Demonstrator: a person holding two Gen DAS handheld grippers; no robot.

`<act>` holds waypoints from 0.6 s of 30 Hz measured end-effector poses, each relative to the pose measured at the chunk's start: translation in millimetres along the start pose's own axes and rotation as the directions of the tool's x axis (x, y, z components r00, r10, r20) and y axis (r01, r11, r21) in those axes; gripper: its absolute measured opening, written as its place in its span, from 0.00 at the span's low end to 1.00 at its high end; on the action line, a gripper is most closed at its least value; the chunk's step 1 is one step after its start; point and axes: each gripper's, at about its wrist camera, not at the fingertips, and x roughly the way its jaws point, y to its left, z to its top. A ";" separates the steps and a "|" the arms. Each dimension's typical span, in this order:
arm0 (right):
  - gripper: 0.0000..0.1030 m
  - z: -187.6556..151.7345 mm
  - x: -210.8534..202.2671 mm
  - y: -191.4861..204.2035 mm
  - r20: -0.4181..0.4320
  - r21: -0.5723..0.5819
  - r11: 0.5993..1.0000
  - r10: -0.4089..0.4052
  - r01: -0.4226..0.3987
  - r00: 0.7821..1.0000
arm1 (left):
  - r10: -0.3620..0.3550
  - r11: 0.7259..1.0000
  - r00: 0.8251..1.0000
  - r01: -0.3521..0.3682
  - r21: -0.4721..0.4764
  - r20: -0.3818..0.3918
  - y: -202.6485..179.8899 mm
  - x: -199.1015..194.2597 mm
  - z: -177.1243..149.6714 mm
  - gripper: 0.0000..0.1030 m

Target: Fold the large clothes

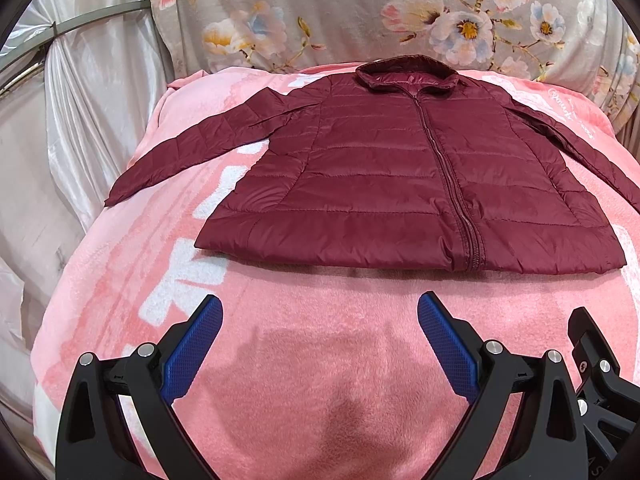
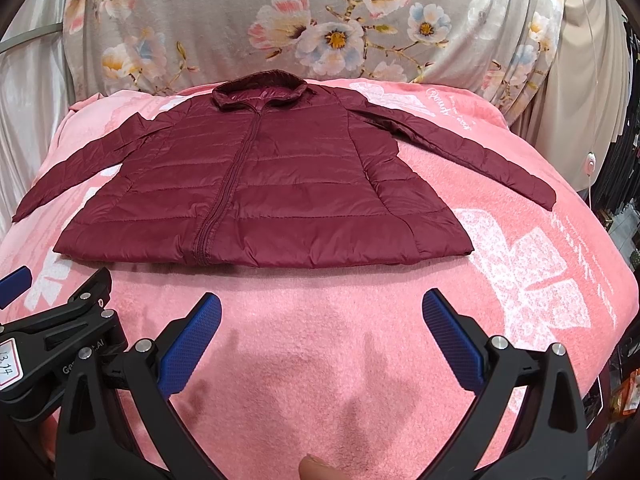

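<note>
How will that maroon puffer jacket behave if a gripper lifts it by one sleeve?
Probably floppy: the jacket lies flat with both sleeves limp on the pink blanket, so the body would drape. Its shiny shell looks slippery. Thin quilting suggests it is light for its size.

Maroon puffer jacket (image 2: 256, 184) flat on pink blanket (image 2: 500, 240), zipped, sleeves spread out, collar toward floral fabric (image 2: 320, 20). Right gripper (image 2: 321, 312) hovers near hem, blue pads wide apart, nothing held. Left gripper (image 2: 60, 320) pokes in at left edge.
</note>
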 end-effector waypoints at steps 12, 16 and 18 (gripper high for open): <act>0.95 4.5 23.2 -1.3 -0.041 0.000 1.000 0.021 -0.021 0.999 | -0.009 1.000 1.000 0.009 0.015 -0.027 -7.8 16.9 3.0 0.93; 0.95 11.9 33.3 -9.4 -0.047 0.010 1.000 0.016 -0.015 0.999 | -0.008 1.000 1.000 0.009 0.027 -0.030 -12.8 22.6 8.8 0.93; 0.95 18.3 42.4 -19.4 -0.057 0.024 1.000 0.002 0.000 0.998 | -0.001 1.000 1.000 0.001 0.028 -0.030 -14.0 26.5 13.3 0.93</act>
